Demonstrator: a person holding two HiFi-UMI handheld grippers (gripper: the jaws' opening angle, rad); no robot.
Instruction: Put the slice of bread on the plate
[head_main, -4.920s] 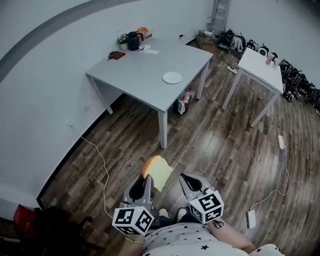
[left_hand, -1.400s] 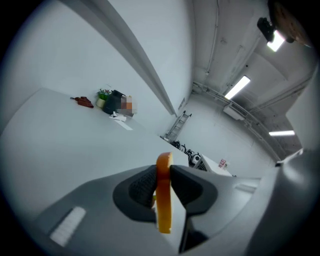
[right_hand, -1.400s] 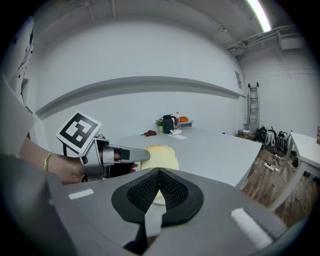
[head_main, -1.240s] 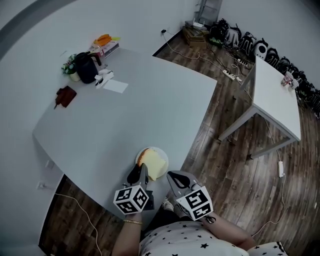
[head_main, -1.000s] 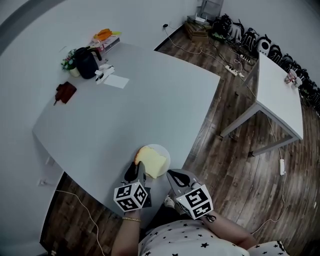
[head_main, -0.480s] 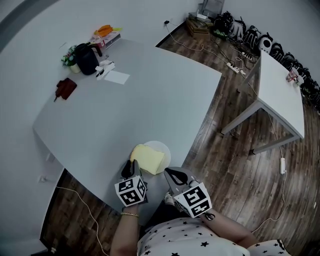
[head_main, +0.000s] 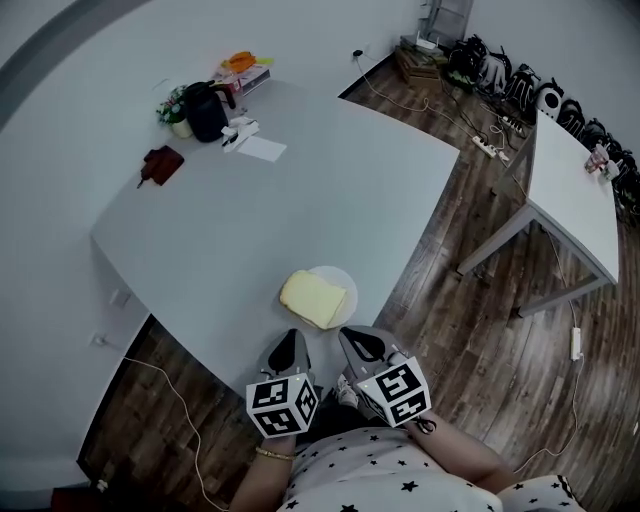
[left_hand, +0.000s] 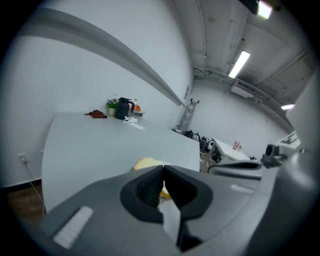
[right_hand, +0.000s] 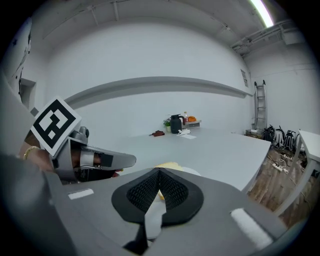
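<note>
The slice of bread (head_main: 312, 298) lies flat on the white plate (head_main: 345, 281), near the front edge of the grey table (head_main: 300, 200). My left gripper (head_main: 291, 347) hangs just short of that edge, a little back from the bread. Its jaws are closing and meet with nothing between them. In the left gripper view the bread (left_hand: 147, 163) shows just beyond the touching pads of my left gripper (left_hand: 162, 168). My right gripper (head_main: 353, 341) is beside it, shut and empty. In the right gripper view the bread (right_hand: 170, 165) lies past my right gripper (right_hand: 159, 172).
At the table's far corner stand a black kettle (head_main: 208, 111), a small plant, a dark red wallet (head_main: 161, 165) and a paper (head_main: 263, 150). A second white table (head_main: 575, 185) stands to the right. Bags and cables (head_main: 500, 80) line the far wall.
The bread, earlier held up over the plate by my left gripper, now lies flat on the plate. The left gripper has let go, drawn back toward the person and shut.
</note>
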